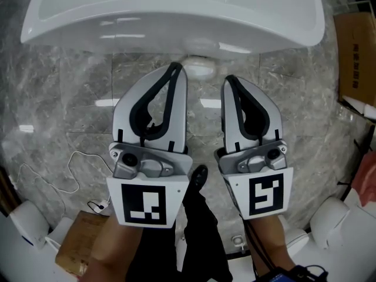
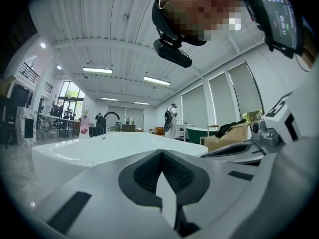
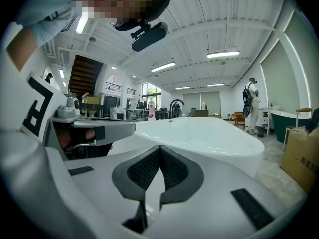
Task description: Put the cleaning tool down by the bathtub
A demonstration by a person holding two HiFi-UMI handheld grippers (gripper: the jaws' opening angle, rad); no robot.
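The white bathtub [image 1: 170, 10] fills the top of the head view, its rim curving over the grey marble floor [image 1: 70, 98]. Both grippers are held side by side in the air in front of it, tips toward the tub. My left gripper [image 1: 174, 67] is shut with nothing between its dark pads, which meet at the tip [image 2: 160, 153]. Beside it, my right gripper [image 1: 229, 80] is also shut and empty, pads together [image 3: 160, 148]. No cleaning tool shows in any view. The tub's rim [image 2: 99, 146] lies just ahead of the left jaws and of the right jaws [image 3: 209, 133].
A white round fitting [image 1: 198, 68] sits on the floor under the tub's edge. Cardboard boxes stand at the right [image 1: 354, 57] and lower left [image 1: 82, 242]. A white cable [image 1: 70, 175] loops on the floor at the left. My shoe [image 1: 198, 175] shows between the grippers.
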